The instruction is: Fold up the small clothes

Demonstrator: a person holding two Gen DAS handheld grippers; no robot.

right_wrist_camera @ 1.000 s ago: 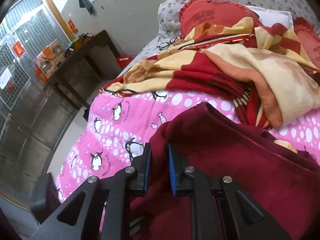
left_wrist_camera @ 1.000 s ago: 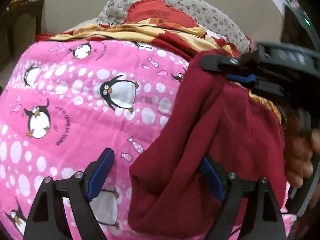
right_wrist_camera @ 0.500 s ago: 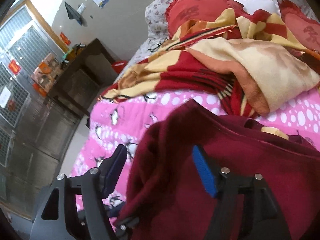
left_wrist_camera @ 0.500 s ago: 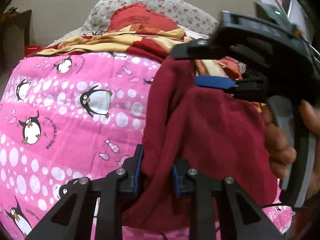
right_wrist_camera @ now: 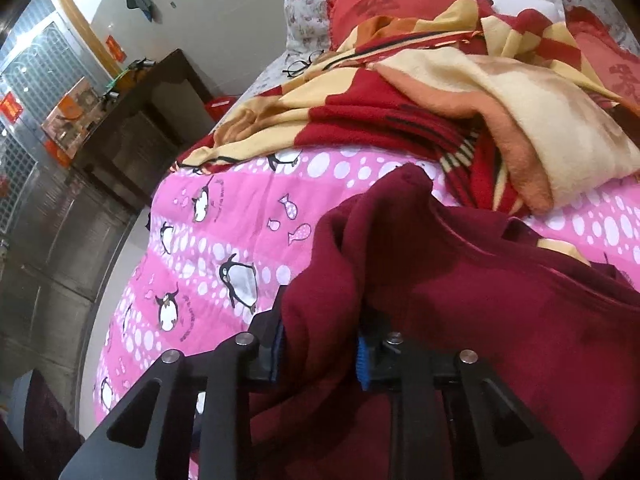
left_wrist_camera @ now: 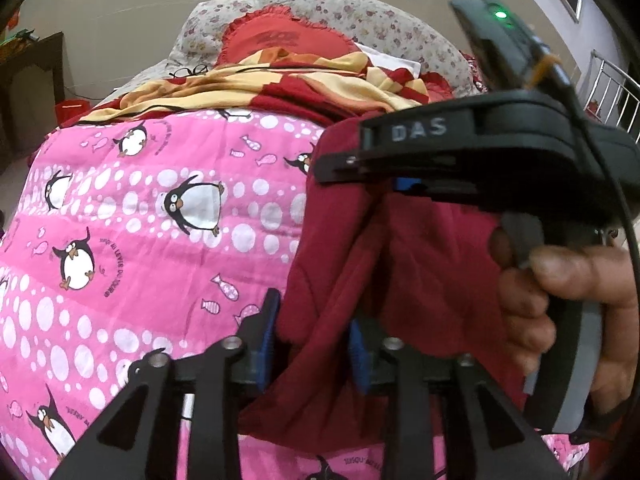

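A dark red garment (left_wrist_camera: 420,264) hangs bunched above the pink penguin bedspread (left_wrist_camera: 132,240). My left gripper (left_wrist_camera: 312,340) is shut on a thick fold at its lower edge. My right gripper shows in the left wrist view (left_wrist_camera: 384,176) to the upper right, clamped on the garment's top edge, with the person's hand on its handle. In the right wrist view my right gripper (right_wrist_camera: 320,348) is shut on a thick fold of the garment (right_wrist_camera: 500,320), which spreads to the right over the bedspread (right_wrist_camera: 224,240).
A red and yellow blanket (right_wrist_camera: 460,92) lies heaped at the far side of the bed, with a red pillow (left_wrist_camera: 280,36) and floral pillows behind. Glasses (right_wrist_camera: 300,66) lie near the blanket. A dark wooden cabinet (right_wrist_camera: 136,120) stands left of the bed.
My left gripper went from open to shut on the garment. My right gripper opened half a second ago and has closed again on a thick fold. Both grippers came closer together.
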